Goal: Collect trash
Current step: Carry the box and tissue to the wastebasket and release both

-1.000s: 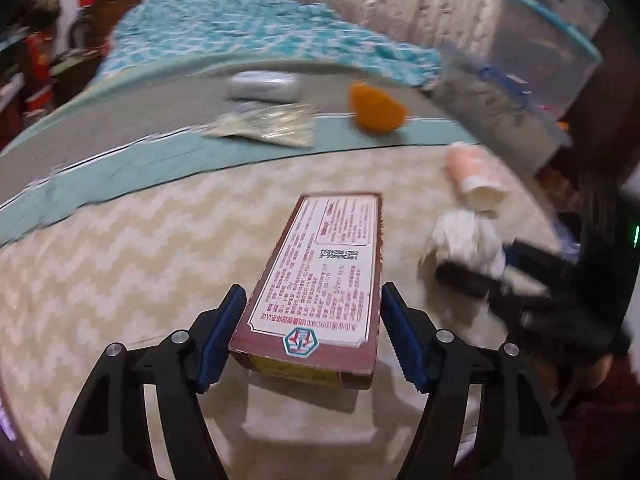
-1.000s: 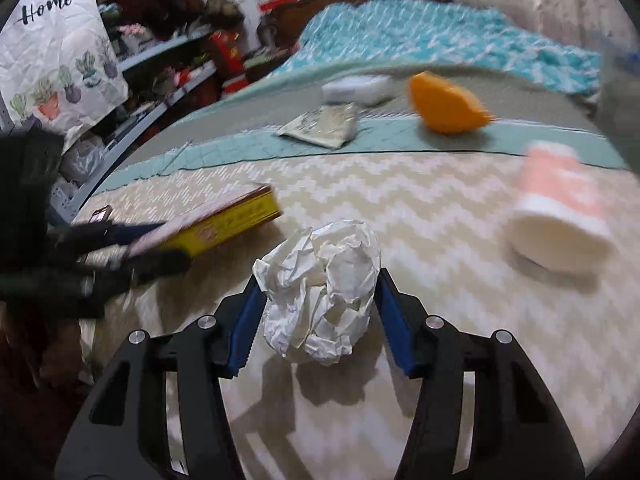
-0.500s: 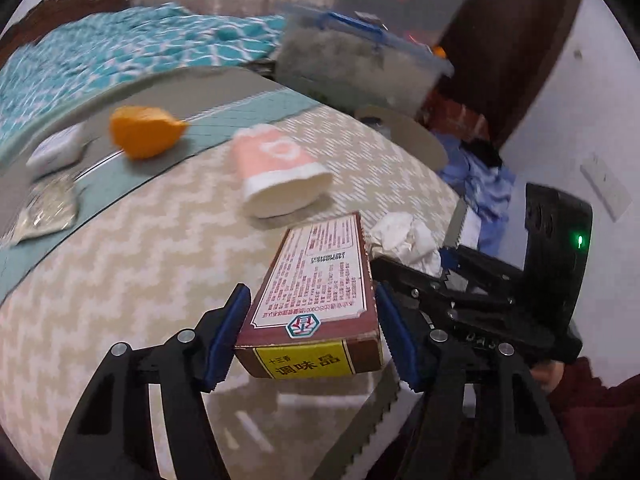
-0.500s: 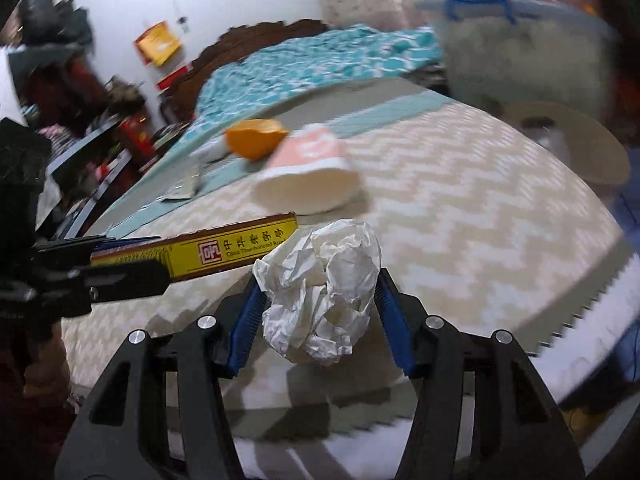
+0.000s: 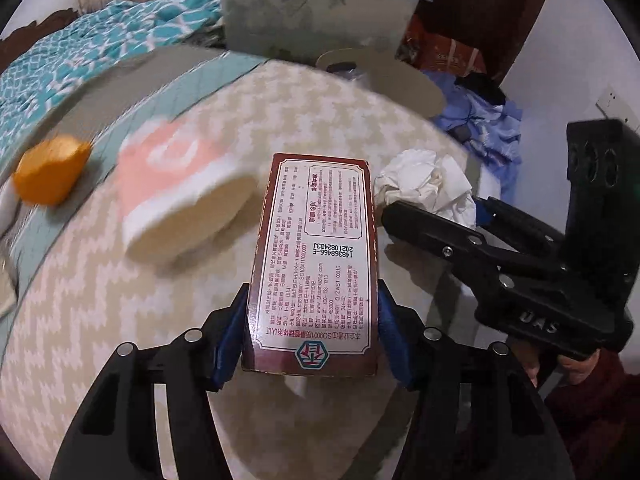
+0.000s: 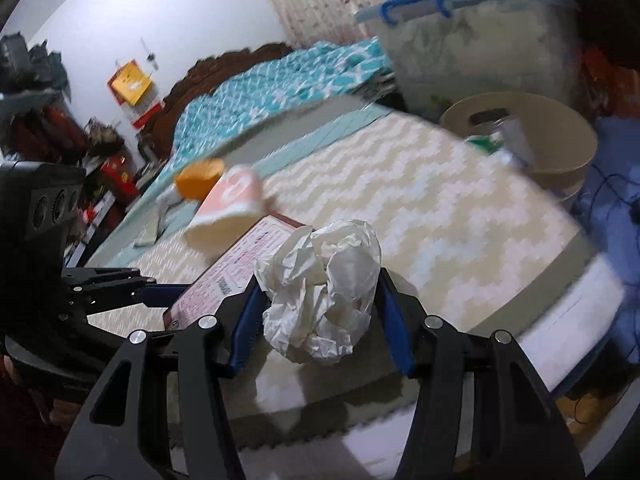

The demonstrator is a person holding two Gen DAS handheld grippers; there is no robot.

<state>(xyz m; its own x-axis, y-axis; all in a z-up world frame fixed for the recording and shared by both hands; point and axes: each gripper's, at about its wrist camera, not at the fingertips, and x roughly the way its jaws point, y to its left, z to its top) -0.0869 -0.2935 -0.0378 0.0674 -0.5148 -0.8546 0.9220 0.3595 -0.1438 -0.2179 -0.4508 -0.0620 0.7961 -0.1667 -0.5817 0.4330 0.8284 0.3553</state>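
Above the zigzag-patterned bed [image 5: 120,280], near its corner, the left tongs [image 5: 312,328] have just been closing and now clench a red-bordered carton [image 5: 316,256] between their blue pads. Just beside them, the right tongs [image 6: 320,312] grip a crumpled white paper wad [image 6: 320,292]. On the bed lie a pink paper cup [image 5: 176,196] on its side and an orange peel [image 5: 48,176]. Off the bed's corner stands a round beige bin [image 6: 536,140].

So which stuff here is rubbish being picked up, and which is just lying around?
Being picked up:
- box, held in left gripper
- crumpled paper, held in right gripper
- bin, probably where it goes

Lying around:
- paper cup
- orange peel
- storage tub
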